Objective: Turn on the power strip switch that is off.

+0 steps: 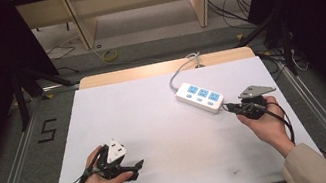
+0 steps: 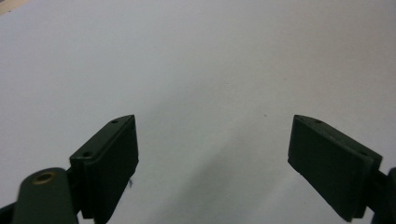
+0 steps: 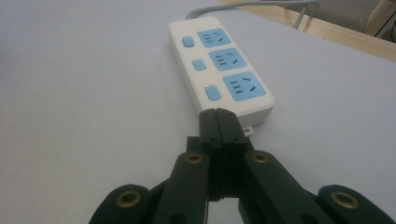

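Note:
A white power strip (image 1: 199, 97) with three blue sockets and three blue switches lies at the right of the white table, angled toward the back left. My right gripper (image 1: 228, 107) is shut with nothing between its jaws. In the right gripper view its closed tips (image 3: 217, 114) sit just in front of the near end of the strip (image 3: 219, 60), close to the nearest switch (image 3: 212, 92). My left gripper (image 1: 136, 169) rests near the front left of the table. In the left gripper view it (image 2: 212, 119) is open wide over bare table.
The strip's grey cable (image 1: 182, 68) runs off over the table's back wooden edge (image 1: 162, 68). The white table sheet (image 1: 156, 123) spreads between the two hands. Metal rails (image 1: 16, 163) flank the table, and loose cables (image 1: 232, 3) lie on the floor behind.

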`<action>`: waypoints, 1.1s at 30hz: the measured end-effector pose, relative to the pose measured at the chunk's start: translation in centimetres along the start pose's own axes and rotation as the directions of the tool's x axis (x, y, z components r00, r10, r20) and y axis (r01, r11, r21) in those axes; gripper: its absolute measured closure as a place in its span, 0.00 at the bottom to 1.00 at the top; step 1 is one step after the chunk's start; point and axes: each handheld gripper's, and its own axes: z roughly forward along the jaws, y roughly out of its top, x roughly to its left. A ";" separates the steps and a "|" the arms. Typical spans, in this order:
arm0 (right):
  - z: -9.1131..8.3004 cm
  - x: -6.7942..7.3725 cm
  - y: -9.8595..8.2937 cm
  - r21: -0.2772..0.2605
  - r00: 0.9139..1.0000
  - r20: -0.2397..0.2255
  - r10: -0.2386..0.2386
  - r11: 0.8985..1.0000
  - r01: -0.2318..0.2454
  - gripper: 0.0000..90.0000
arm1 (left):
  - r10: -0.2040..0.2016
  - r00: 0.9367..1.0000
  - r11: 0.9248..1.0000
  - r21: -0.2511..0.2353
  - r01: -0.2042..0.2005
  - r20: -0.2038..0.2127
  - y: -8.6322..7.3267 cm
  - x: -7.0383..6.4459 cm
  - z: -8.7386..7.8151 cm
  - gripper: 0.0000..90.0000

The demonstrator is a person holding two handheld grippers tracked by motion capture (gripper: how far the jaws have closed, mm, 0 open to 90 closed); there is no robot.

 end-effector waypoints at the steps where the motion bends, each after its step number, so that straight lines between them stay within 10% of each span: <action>1: 0.0 0.0 0.0 0.001 1.000 0.001 0.002 1.000 -0.002 1.00 | 0.000 1.000 1.000 0.000 0.000 0.000 0.0 0.0 0.0 0.18; 33: 1.4 -0.3 1.5 0.003 1.000 0.006 -0.002 1.000 0.002 1.00 | 0.001 1.000 1.000 0.002 -0.001 0.001 0.0 0.0 0.0 0.18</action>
